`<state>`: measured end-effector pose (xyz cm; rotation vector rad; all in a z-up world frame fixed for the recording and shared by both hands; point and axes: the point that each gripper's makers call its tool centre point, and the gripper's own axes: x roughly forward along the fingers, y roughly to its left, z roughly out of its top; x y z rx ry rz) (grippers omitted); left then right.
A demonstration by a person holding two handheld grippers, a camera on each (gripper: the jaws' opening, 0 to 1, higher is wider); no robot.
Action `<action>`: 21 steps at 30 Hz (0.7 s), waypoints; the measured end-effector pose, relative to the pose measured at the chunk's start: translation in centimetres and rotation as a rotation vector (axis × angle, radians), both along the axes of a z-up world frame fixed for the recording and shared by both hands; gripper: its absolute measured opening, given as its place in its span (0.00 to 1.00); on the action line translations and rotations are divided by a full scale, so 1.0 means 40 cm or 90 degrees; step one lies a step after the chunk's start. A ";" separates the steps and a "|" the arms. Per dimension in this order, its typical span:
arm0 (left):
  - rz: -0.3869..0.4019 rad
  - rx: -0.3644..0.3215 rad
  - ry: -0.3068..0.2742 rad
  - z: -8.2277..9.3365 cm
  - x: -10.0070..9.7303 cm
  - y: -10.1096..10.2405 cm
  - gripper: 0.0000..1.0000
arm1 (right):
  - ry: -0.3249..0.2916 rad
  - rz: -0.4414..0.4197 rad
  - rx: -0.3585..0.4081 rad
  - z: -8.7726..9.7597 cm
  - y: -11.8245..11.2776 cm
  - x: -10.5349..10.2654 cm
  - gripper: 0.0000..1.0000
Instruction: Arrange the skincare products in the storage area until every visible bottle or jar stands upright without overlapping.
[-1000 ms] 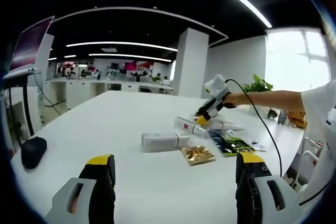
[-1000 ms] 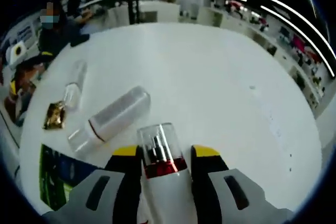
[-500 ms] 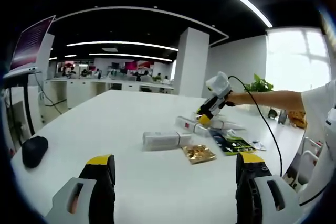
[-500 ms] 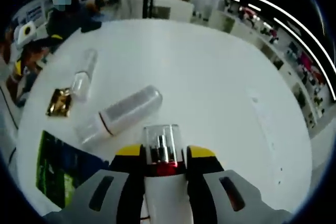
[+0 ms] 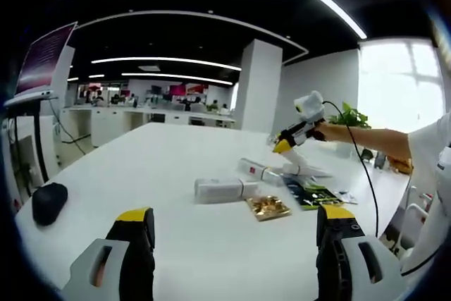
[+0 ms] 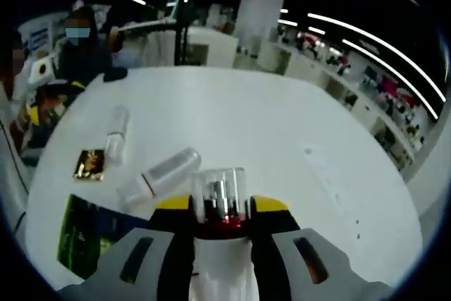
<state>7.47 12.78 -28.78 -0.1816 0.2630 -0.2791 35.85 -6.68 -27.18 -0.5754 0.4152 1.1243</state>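
right tool (image 6: 222,206): clamped on clear-capped white pump bottle with red collar (image 6: 220,195), lifted above white counter (image 6: 282,132). left tool (image 5: 232,227): open, empty. risk: smooth bottle slipping, striking frosted cylindrical bottle (image 6: 161,174) lying below.

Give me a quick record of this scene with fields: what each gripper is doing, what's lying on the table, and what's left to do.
right gripper: shut on a clear-capped bottle, held off the table
left gripper: open, holding nothing
lying down: frosted bottle, small clear bottle
flat items: gold packet, green packet
also on table: black mouse
left to do: stand the lying bottles upright
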 end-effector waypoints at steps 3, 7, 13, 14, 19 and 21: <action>-0.006 -0.001 -0.003 0.004 0.001 -0.008 0.99 | -0.013 -0.017 0.039 0.035 -0.018 0.006 0.27; -0.020 -0.014 -0.015 0.019 0.003 -0.026 0.98 | -0.015 -0.032 0.067 0.057 -0.034 0.010 0.27; -0.019 -0.010 -0.011 0.012 0.006 -0.031 0.98 | -0.028 -0.077 0.167 0.102 -0.084 0.028 0.27; -0.020 -0.008 -0.009 0.010 0.006 -0.032 0.98 | -0.028 -0.083 0.175 0.105 -0.096 0.034 0.27; -0.020 -0.007 -0.012 0.013 0.006 -0.031 0.98 | -0.043 -0.091 0.231 0.120 -0.130 0.028 0.27; -0.020 -0.009 -0.013 0.014 0.007 -0.031 0.98 | -0.050 -0.097 0.252 0.124 -0.144 0.021 0.27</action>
